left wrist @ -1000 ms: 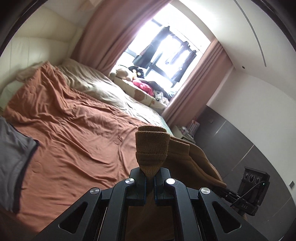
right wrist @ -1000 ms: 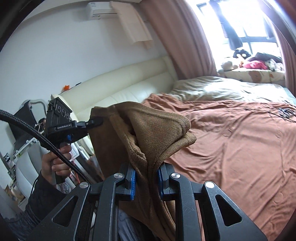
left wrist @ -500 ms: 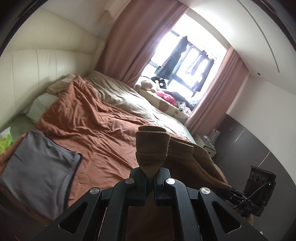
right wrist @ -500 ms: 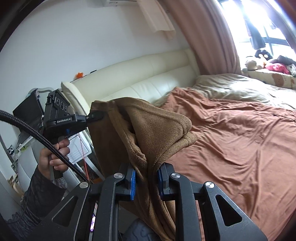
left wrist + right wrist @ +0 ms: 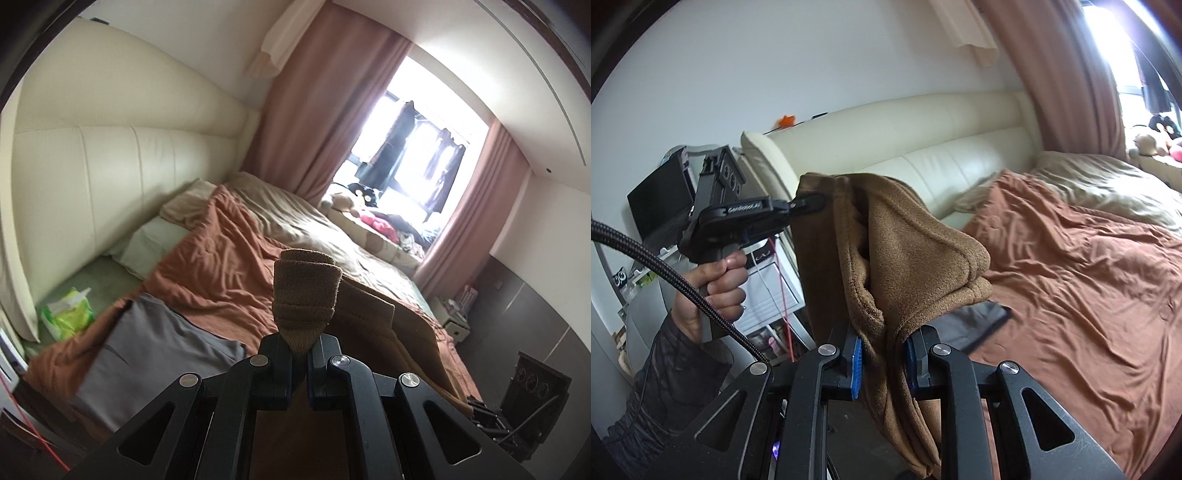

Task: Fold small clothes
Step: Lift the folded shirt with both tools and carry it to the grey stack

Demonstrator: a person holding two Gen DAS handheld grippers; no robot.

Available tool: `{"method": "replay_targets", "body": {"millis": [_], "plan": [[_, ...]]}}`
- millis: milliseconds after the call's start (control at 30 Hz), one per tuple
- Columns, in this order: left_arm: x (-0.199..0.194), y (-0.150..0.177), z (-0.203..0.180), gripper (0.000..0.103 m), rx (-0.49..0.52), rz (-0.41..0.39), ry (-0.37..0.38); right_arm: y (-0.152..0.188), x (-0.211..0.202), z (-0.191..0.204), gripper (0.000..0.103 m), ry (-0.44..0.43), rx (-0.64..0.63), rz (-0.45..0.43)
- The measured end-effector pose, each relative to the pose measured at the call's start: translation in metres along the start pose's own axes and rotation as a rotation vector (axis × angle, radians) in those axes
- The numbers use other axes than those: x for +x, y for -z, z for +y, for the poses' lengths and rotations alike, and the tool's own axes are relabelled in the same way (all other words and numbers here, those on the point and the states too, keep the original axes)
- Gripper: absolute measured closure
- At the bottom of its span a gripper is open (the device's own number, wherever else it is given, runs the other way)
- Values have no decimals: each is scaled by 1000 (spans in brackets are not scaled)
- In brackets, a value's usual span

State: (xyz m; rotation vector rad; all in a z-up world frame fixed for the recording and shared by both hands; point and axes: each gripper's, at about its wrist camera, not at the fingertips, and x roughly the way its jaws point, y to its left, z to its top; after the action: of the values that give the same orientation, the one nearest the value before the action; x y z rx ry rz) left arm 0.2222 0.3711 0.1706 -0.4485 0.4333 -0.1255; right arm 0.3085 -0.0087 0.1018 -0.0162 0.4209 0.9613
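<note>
Holding the brown cloth (image 5: 916, 258) up in the air, you have both grippers pinched shut on it. Your left gripper (image 5: 301, 363) bites a rolled cuff, and your right gripper (image 5: 884, 363) bites a thick bunch of the fleece. In the right view your left hand (image 5: 718, 280) grips its handle, and the cloth hangs between the 2 tools, off the bed (image 5: 1089, 295).

What changed in the last 1 second: you swung left, toward the cream headboard (image 5: 122, 177). The grey cloth (image 5: 159, 354) lying flat on the bed now shows much more in the left view, with a green pack (image 5: 68, 315) beyond it. The grips look the same.

So the brown cloth is not yet laid down. I think you need a bare patch of bed next to the grey one.
</note>
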Motion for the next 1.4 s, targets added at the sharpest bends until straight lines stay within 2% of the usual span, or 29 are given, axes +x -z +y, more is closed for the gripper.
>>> {"method": "replay_targets", "body": {"millis": [367, 600, 800, 1133, 1400], "plan": [[-26, -24, 59, 98, -30, -62, -160, -17, 90, 31, 88, -87, -25, 43], [5, -31, 92, 98, -15, -24, -280, -18, 153, 27, 88, -107, -14, 86], [55, -26, 136, 98, -53, 20, -342, -19, 218, -4, 88, -79, 13, 140], [156, -29, 194, 98, -108, 108, -355, -25, 304, -65, 88, -28, 92, 193], [241, -15, 220, 98, -71, 228, -391, -8, 361, -123, 87, -14, 142, 229]]}}
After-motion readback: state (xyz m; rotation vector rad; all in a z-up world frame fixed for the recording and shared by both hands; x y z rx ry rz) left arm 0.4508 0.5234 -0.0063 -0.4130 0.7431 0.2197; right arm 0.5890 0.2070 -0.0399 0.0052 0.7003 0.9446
